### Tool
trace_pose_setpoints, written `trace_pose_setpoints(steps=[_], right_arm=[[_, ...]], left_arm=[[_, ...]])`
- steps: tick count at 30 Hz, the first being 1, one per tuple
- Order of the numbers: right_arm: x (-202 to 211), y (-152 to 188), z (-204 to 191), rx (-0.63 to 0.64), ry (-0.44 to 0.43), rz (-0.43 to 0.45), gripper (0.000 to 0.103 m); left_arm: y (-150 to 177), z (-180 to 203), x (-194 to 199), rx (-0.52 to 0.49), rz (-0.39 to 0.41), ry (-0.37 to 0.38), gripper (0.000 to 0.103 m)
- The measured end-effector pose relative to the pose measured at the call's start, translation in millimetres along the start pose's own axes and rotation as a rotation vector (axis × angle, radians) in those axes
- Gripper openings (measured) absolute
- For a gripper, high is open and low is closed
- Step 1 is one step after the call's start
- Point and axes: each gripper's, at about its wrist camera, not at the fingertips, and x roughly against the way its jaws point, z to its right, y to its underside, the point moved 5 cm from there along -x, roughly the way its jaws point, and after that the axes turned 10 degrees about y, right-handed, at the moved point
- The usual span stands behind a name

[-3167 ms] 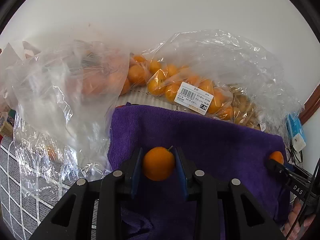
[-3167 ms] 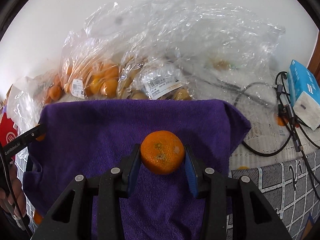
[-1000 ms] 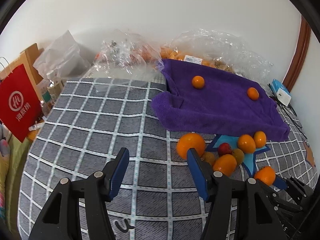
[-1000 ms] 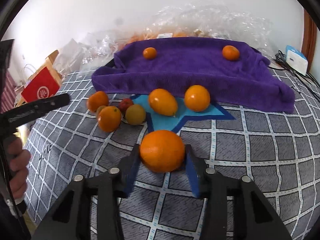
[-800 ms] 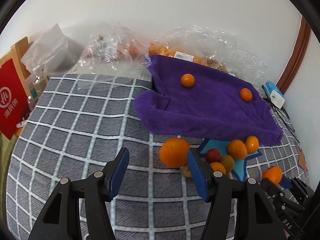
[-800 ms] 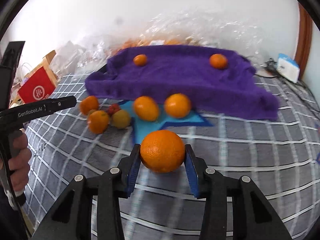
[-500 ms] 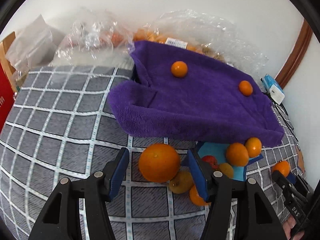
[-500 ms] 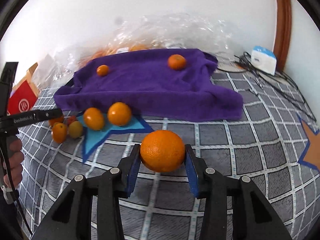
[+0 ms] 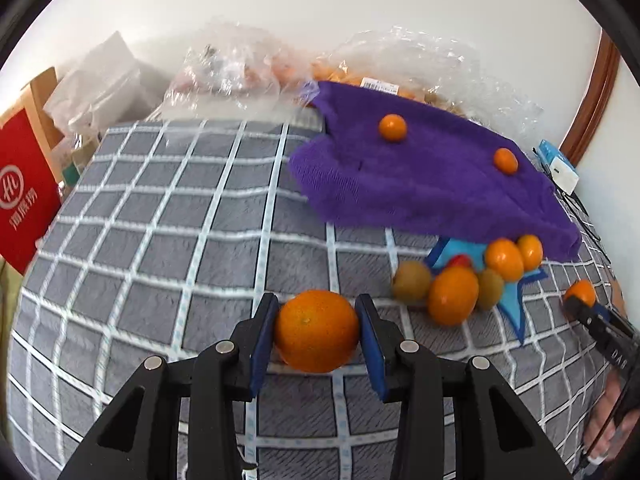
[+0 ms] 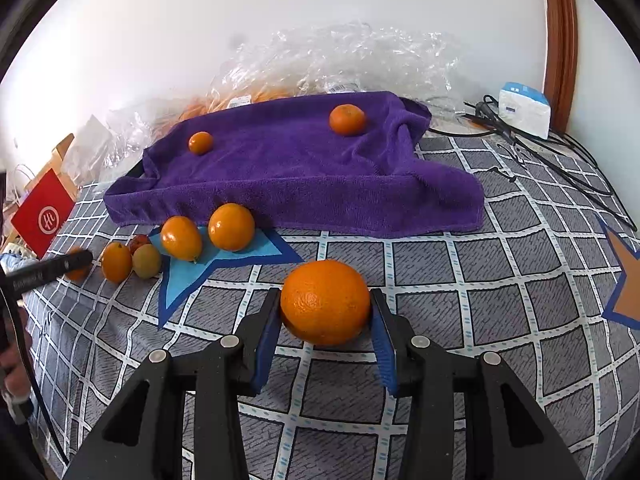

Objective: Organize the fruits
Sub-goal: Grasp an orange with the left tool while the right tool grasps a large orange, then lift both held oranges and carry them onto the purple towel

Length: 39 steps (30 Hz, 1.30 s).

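Observation:
My left gripper (image 9: 316,330) has an orange (image 9: 316,340) between its blue pads; the jaws are closing and both pads touch its sides, just above the checked grey cloth (image 9: 180,240). My right gripper (image 10: 325,312) is shut on a bigger orange (image 10: 325,302) over the same cloth. Two small oranges (image 10: 201,143) (image 10: 347,119) lie on the purple towel (image 10: 300,168). Loose oranges (image 10: 181,238) (image 10: 231,227), a greenish fruit (image 10: 147,261) and a red one (image 10: 138,242) lie around the blue star patch (image 10: 188,276) in front of the towel.
Clear plastic bags of fruit (image 9: 400,68) pile up against the white wall behind the towel. A red paper bag (image 9: 24,196) stands at the left edge. A white and blue box (image 10: 524,108) and black cables (image 10: 560,160) lie at the right.
The left jaws, open around the orange before, have come in onto it and it now sits left of the fruit pile. The right gripper kept its orange while swinging right.

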Motion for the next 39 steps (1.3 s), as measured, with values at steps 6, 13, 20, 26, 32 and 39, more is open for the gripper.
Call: trace_pose_setpoints(steps=[6,13,20,26,32,39], right_arm=[[-2.3,0.7,0.7,-0.005,-0.011,-0.014,0.043],[-5.8,1.1,2.0,-0.014,-0.02,-0.027,0.043],[-5.0,1.4,0.3,-0.008,-0.007,-0.025,0.043],[-3.5,1.6,-0.8,0.004,-0.007,-0.021,0.043],[0.6,1.9,-2.7,0.015,-0.017,-0.005,0.043],[6.5,1.4,-1.9,0.003,-0.035,0.019,0.043]], left_arm=[[5.6,5.2,2.0,-0.041,0.032,-0.011,0.04],[5.7,1.8,2.5,0.003,0.042,0.027,0.042],[6.3,-0.1,4.3,0.027,0.053,0.061,0.042],[8.2,2.0,7.2,0.03,0.063,0.102,0.038],[7.5,2.0,14.5,0.041,0.104,0.137,0.038],[6.4,7.0,17.2,0.025,0.121,0.165,0.038]])
